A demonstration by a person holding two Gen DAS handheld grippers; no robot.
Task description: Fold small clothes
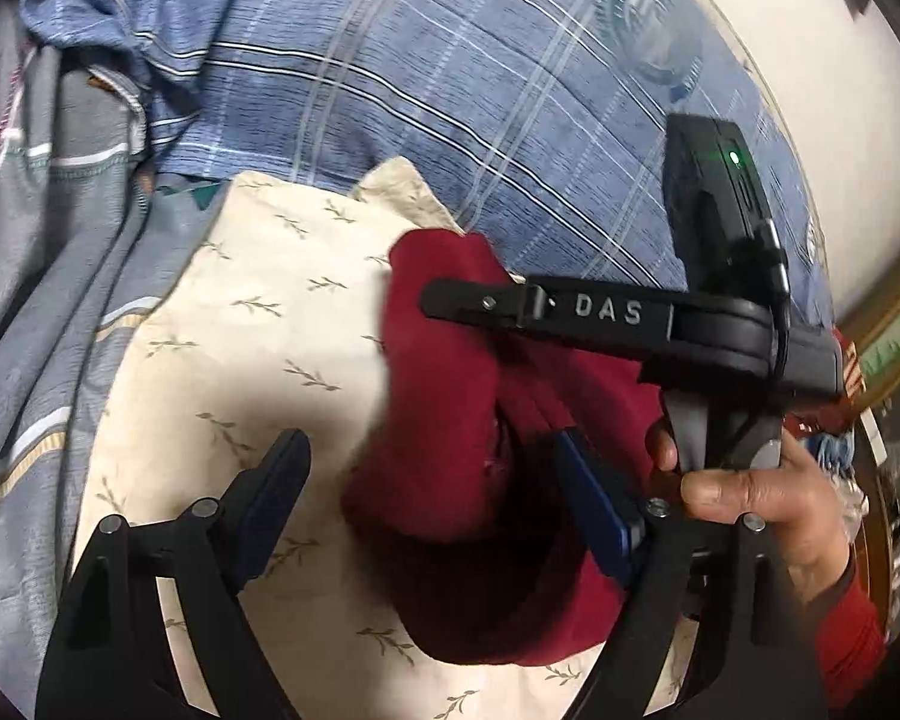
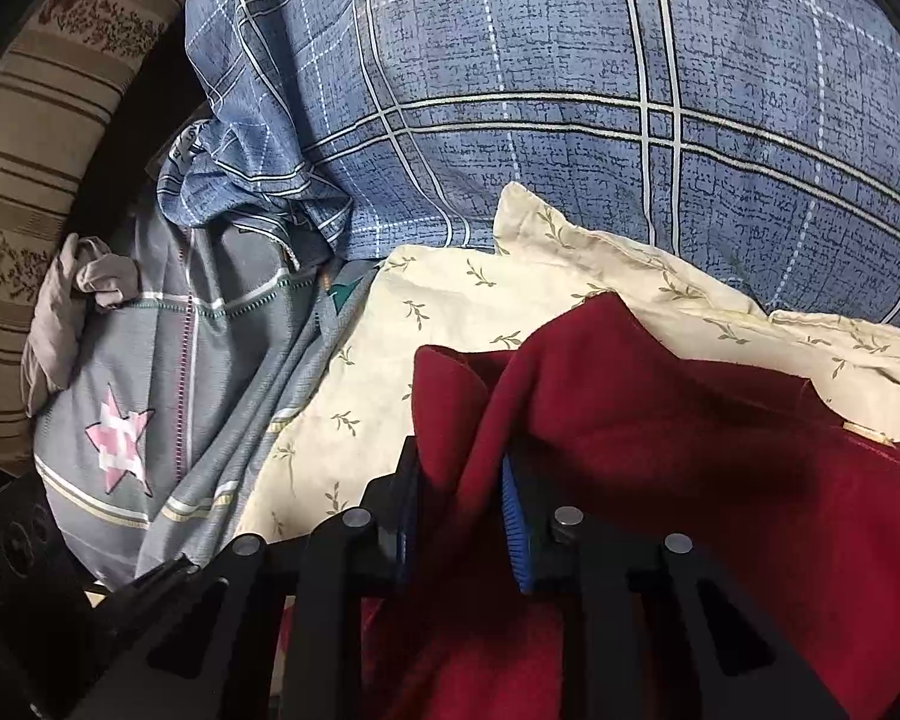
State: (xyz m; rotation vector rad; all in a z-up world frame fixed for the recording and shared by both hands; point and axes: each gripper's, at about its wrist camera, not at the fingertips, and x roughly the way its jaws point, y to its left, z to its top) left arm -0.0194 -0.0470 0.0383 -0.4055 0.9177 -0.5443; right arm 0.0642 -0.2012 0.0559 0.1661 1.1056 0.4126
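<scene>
Clamped in right gripper (image 2: 459, 516): red garment (image 2: 660, 480), over cream pillow (image 2: 450, 306); left gripper (image 1: 432, 480) spread apart astride it.

A bedroom at home: a blue checked quilt (image 2: 570, 120) fills the top, a leafy pillow (image 1: 240, 330) lies below.

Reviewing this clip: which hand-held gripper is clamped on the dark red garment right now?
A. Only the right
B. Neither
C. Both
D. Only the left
A. In the right wrist view the right hand-held gripper has its blue pads pinched on a fold of the dark red garment, while in the left wrist view the left hand-held gripper is spread wide open, the cloth loose between its fingers.
</scene>
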